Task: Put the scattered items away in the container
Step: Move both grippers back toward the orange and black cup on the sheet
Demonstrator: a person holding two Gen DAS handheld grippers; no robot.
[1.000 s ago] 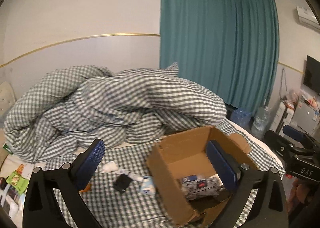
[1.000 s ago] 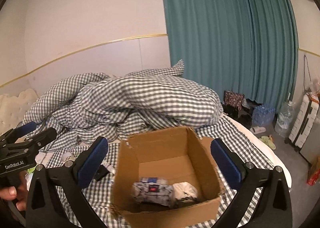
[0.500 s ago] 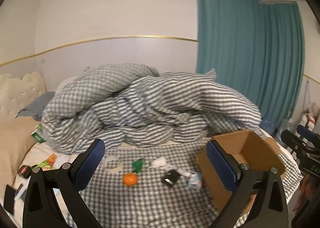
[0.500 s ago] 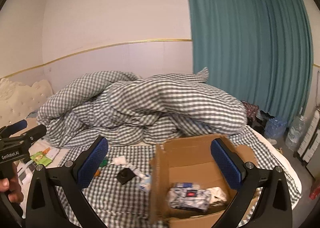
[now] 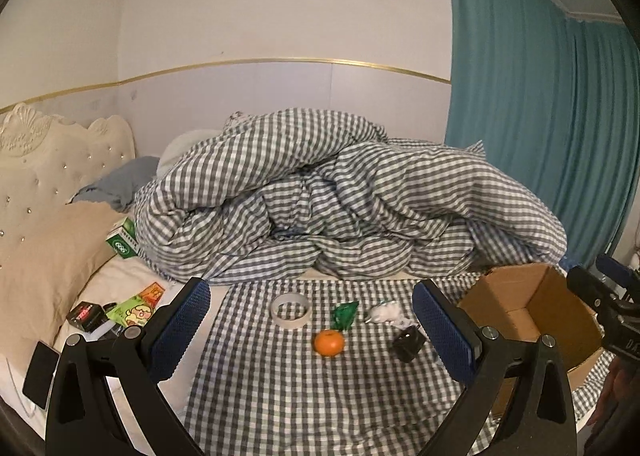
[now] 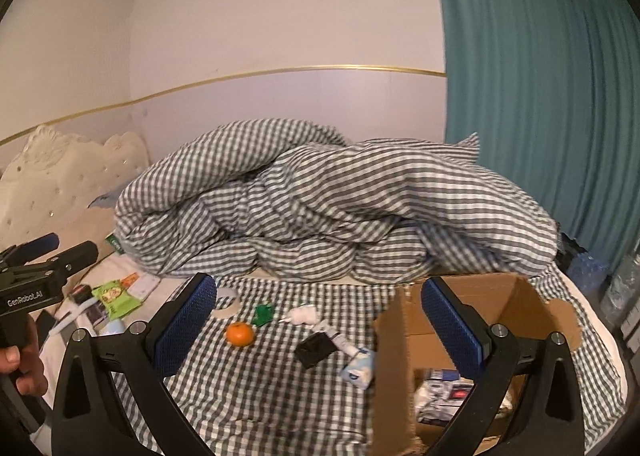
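Left wrist: round glossy orange on checked cloth; corrugated cardboard box beside.

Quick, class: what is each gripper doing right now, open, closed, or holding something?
Left gripper: open, holding nothing, above the checked sheet.
Right gripper: open, holding nothing, beside the cardboard box.

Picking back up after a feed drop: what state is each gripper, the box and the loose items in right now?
left gripper: open, empty
right gripper: open, empty
cardboard box: open-topped, packets already inside
orange: loose on the checked sheet
tape roll: lying flat
green wrapper: crumpled, outside box
black block: outside box
white pack: beside box wall
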